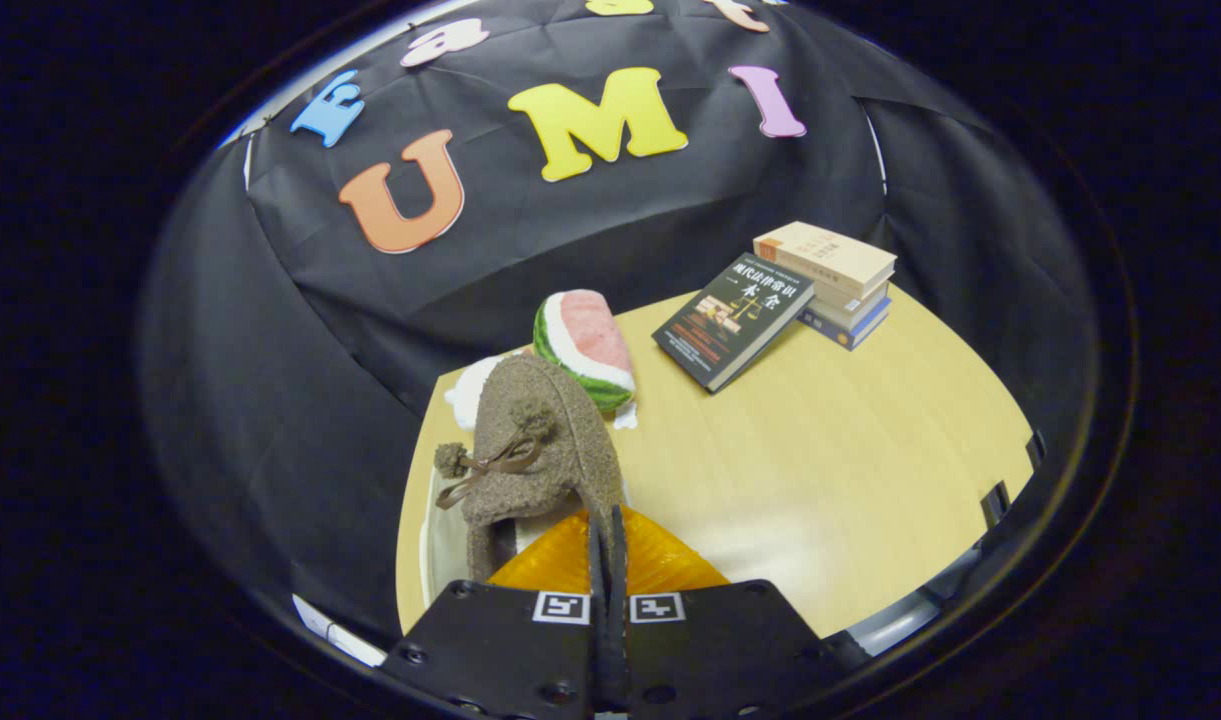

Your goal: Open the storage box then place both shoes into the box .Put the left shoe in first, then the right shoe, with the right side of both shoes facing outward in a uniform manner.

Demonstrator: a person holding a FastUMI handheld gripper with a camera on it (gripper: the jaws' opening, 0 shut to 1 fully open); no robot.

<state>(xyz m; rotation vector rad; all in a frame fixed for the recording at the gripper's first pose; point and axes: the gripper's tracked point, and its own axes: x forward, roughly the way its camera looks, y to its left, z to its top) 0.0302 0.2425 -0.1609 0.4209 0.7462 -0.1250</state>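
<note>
**A:** so where's this at? I'm seeing the brown fuzzy shoe (540,440) with the little pom-pom bow hanging right in front of the gripper (607,545), toe pointing away and up.

**B:** yeah, the fingers are pressed nearly together with just a thin edge of the shoe's collar pinched between them, so I'm reading that as a firm grip on it. The shoe is hovering over the storage box (440,520). You can see the white wall just beside it and the translucent orange lid (660,565) flipped open underneath, right ahead of the fingers.

**A:** so box-opening is looking done?

**B:** looks like it. Can't tell which shoe this is, left or right, and I'm not spotting a second one, so at least one placement is pending, maybe both.

**A:** other stuff?

**B:** watermelon slice plushie (585,345) sitting just beyond the shoe, then a dark book (735,318) leaning on a stack of books (835,280) further back on the wooden table (850,470). All well apart from the box.
</note>
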